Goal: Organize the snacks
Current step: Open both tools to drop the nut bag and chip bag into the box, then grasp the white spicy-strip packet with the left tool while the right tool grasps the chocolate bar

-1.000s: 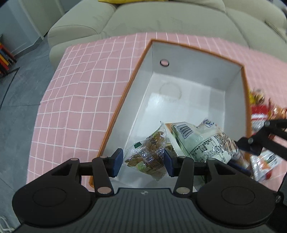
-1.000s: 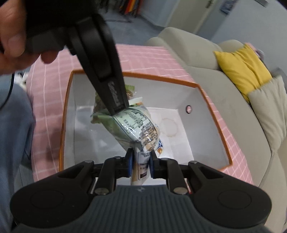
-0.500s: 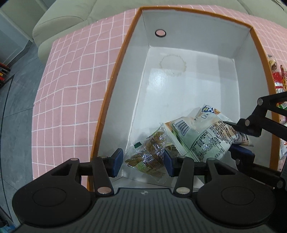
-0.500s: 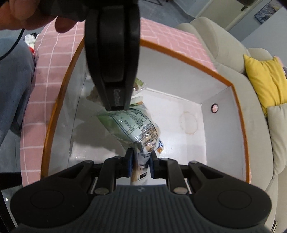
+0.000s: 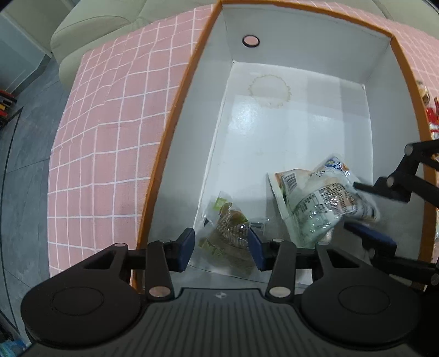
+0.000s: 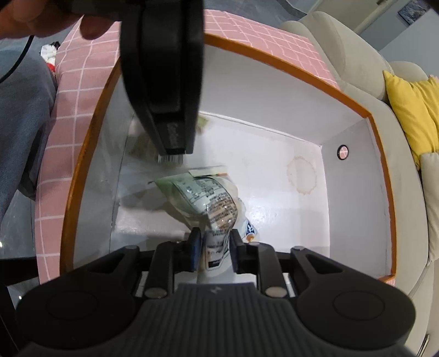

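Note:
A white box with an orange rim (image 5: pixel 175 115) lies on a pink checked cloth. My left gripper (image 5: pixel 221 243) is open inside the box's near corner, with a clear packet of brown snacks (image 5: pixel 227 228) lying on the floor between its fingers. My right gripper (image 6: pixel 214 247) has its jaws slightly parted around the end of a white and green snack bag (image 6: pixel 208 197), which rests low in the box. The bag also shows in the left wrist view (image 5: pixel 321 197). The box (image 6: pixel 356 109) fills the right wrist view.
More snack packets (image 5: pixel 430 109) lie on the cloth right of the box. A beige sofa (image 5: pixel 90 35) stands behind the table, with a yellow cushion (image 6: pixel 411 107) on it. The left gripper's body (image 6: pixel 164 68) hangs over the box. The person's hand (image 6: pixel 41 16) is at top left.
Both grippers have moved down into the box. The brown snack packet has dropped from the left gripper to the box floor. The right gripper's jaws have widened around the white bag.

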Motion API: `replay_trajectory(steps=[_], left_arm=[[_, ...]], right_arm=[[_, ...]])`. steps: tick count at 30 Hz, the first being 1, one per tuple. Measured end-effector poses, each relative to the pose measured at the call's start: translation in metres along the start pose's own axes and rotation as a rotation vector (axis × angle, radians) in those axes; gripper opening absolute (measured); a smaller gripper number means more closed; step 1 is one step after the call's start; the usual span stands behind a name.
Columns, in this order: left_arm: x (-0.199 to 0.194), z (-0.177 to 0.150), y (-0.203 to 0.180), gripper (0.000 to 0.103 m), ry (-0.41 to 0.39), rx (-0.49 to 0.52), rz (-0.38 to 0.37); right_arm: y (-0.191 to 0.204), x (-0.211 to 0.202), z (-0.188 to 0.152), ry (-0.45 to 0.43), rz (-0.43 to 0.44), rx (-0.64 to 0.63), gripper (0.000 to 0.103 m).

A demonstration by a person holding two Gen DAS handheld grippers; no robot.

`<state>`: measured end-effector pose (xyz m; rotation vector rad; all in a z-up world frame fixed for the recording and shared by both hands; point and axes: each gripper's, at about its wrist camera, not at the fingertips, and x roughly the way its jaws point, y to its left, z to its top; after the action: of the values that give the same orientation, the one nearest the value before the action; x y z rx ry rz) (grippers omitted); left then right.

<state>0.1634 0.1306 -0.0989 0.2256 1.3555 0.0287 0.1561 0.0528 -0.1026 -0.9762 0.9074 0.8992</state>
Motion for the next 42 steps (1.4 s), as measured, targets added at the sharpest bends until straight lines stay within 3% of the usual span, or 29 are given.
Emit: replay_trajectory(steps=[8, 14, 24, 30, 36, 42], left_arm=[[-0.028, -0.002, 0.002, 0.056, -0.068, -0.004, -0.007], [-0.061, -0.006, 0.002, 0.057, -0.158, -0.021, -0.015], [-0.118, -0.027, -0.014, 0.059, -0.394, -0.117, -0.069], [-0.14, -0.04, -0.032, 0.059, -0.494, -0.17, -0.126], [-0.152, -0.053, -0.05, 0.059, -0.572, -0.242, -0.178], [-0.154, -0.06, -0.078, 0.059, -0.62, -0.232, -0.255]], right_arm=[[-0.008, -0.017, -0.007, -0.031, -0.038, 0.037, 0.053], [-0.008, -0.054, -0.017, -0.098, -0.088, 0.098, 0.066], [-0.022, -0.119, -0.061, -0.263, -0.157, 0.407, 0.068], [-0.032, -0.15, -0.094, -0.356, -0.184, 0.615, 0.069], [-0.037, -0.172, -0.129, -0.393, -0.187, 0.781, 0.069], [-0.039, -0.178, -0.178, -0.39, -0.192, 0.954, 0.069]])
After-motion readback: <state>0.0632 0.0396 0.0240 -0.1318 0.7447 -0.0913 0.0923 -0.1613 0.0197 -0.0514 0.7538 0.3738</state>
